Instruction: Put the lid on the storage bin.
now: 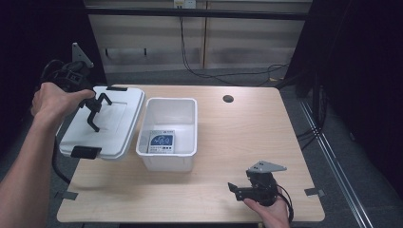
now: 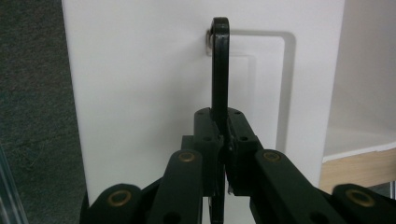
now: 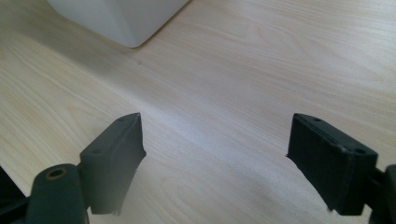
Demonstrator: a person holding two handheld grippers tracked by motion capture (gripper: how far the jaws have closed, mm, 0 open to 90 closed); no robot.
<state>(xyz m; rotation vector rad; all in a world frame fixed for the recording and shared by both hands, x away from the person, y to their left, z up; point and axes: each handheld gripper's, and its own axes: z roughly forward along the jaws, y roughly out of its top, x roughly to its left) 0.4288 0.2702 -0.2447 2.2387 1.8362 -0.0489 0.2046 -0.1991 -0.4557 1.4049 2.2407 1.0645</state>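
Note:
A white lid point(image 1: 114, 128) with black end latches point(image 1: 86, 152) sits left of the open white bin point(image 1: 192, 118), and its left part reaches past the table's edge. My left gripper point(image 1: 93, 110) is over the lid's middle, shut on the lid's thin black handle point(image 2: 219, 70), which stands upright between the pads point(image 2: 223, 135). Inside the bin lies a blue and white card point(image 1: 161, 141). My right gripper point(image 1: 236, 189) hovers low at the table's front right, open, with bare wood between its jaws point(image 3: 217, 154). The bin's near corner point(image 3: 116, 18) lies ahead of it.
The wooden table point(image 1: 247, 133) has a round cable hole point(image 1: 228, 99) at the back. Bare wood stretches right of the bin. Cables run along the floor behind the table, and dark curtains flank both sides.

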